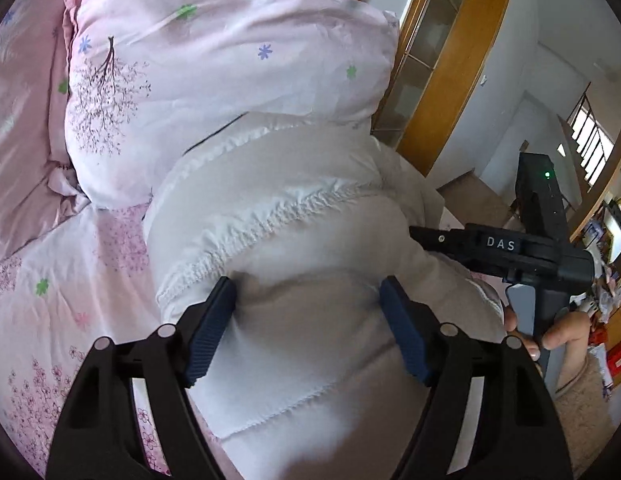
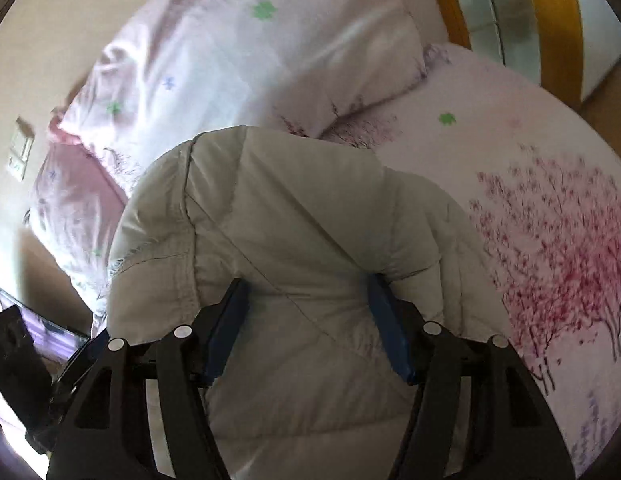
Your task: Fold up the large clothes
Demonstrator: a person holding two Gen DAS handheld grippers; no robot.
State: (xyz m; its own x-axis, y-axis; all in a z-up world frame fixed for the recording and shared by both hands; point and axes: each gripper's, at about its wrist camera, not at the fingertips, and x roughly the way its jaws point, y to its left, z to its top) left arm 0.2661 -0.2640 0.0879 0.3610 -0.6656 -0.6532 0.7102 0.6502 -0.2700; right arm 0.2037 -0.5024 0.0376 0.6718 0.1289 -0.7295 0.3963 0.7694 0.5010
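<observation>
A white quilted puffer jacket point(image 1: 310, 220) lies bunched on a pink floral bed sheet point(image 1: 70, 264). My left gripper point(image 1: 306, 312) is closed around a thick fold of it, and both blue pads dent the padding. In the right wrist view the same jacket point(image 2: 290, 208) bulges up between the pads of my right gripper point(image 2: 308, 312), which pinch a wide wad of it. The right gripper's black body point(image 1: 502, 246) enters from the right with its tips buried in the jacket, and a hand point(image 1: 562, 328) holds it.
A puffy pink flowered duvet point(image 1: 214, 72) is heaped just behind the jacket. The bed sheet with a pink tree print point(image 2: 550, 240) spreads out to the right. A wooden wardrobe with glass panels point(image 1: 450, 60) stands past the bed. Carpet and cluttered shelves point(image 1: 606, 320) are at the far right.
</observation>
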